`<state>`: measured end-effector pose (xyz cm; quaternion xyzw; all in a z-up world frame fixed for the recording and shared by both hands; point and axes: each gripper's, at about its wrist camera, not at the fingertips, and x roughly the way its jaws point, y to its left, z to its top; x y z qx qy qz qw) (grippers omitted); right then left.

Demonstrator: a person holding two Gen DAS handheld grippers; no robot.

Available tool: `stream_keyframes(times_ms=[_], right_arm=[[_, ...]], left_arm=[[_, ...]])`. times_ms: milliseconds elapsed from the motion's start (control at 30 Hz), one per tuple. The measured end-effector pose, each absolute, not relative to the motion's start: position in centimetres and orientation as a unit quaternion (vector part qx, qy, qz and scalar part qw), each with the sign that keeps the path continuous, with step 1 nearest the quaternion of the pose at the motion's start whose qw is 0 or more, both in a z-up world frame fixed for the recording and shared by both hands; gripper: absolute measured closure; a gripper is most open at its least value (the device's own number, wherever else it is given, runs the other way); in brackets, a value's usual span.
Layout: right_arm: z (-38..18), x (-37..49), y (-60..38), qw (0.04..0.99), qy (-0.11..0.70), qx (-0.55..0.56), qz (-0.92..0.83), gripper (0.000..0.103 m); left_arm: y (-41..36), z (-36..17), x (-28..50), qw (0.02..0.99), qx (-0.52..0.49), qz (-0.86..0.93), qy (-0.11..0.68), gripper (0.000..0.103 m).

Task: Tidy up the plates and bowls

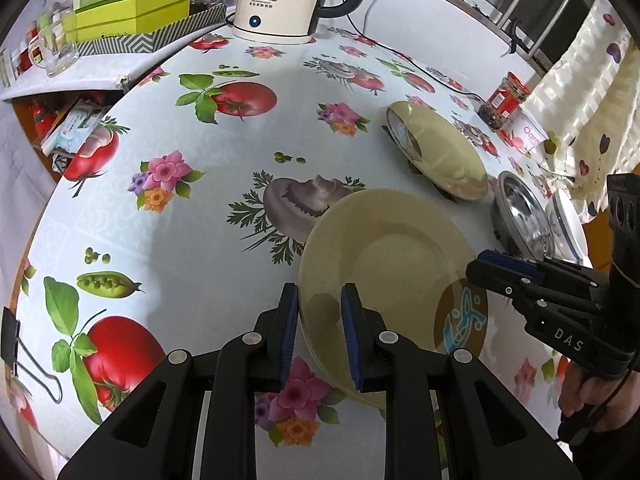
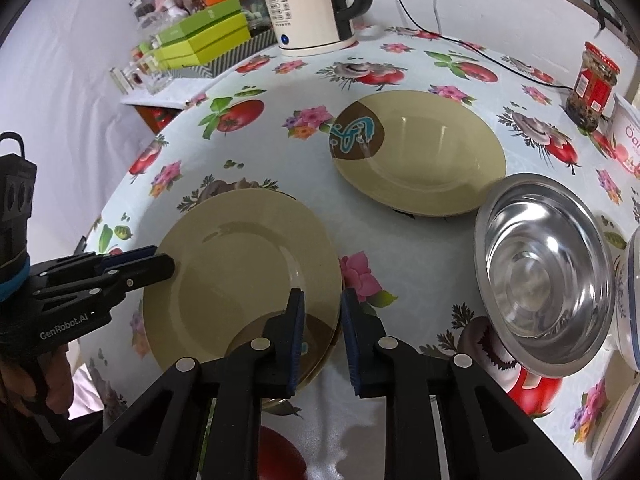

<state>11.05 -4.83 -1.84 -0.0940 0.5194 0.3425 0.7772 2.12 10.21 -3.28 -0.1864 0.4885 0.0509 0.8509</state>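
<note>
Now both grippers, left (image 1: 320, 320) and right (image 2: 322, 320), straddle the flat near plate's (image 2: 240, 264) rim, narrowly parted.

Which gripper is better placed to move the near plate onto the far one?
Probably right. The right gripper is open across the near plate rim on the side nearer the far plate; the left gripper is at the opposite rim.
</note>
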Motion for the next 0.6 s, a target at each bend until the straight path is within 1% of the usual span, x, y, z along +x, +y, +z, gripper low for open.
stream_keyframes(times_ms=[367, 500, 567, 600], right_arm=[[-1.9, 11.1, -4.9, 0.776, 0.521, -0.09, 0.343, 0.084], [-1.5, 11.1, -5.3, 0.78, 0.516, -0.083, 0.343, 0.084], [-1.2, 11.3, -5.6, 0.783, 0.514, -0.079, 0.342, 0.083], [-1.0, 11.3, -5.7, 0.784, 0.513, -0.076, 0.341, 0.08]], left_arm=[[10.2, -3.3, 2.4, 0.851, -0.181, 0.048, 0.49, 0.081], [10.0, -2.5, 2.3, 0.859, -0.17, 0.053, 0.48, 0.081], [9.9, -1.8, 2.3, 0.864, -0.163, 0.055, 0.474, 0.081], [9.9, -1.5, 2.2, 0.866, -0.158, 0.057, 0.47, 0.081]])
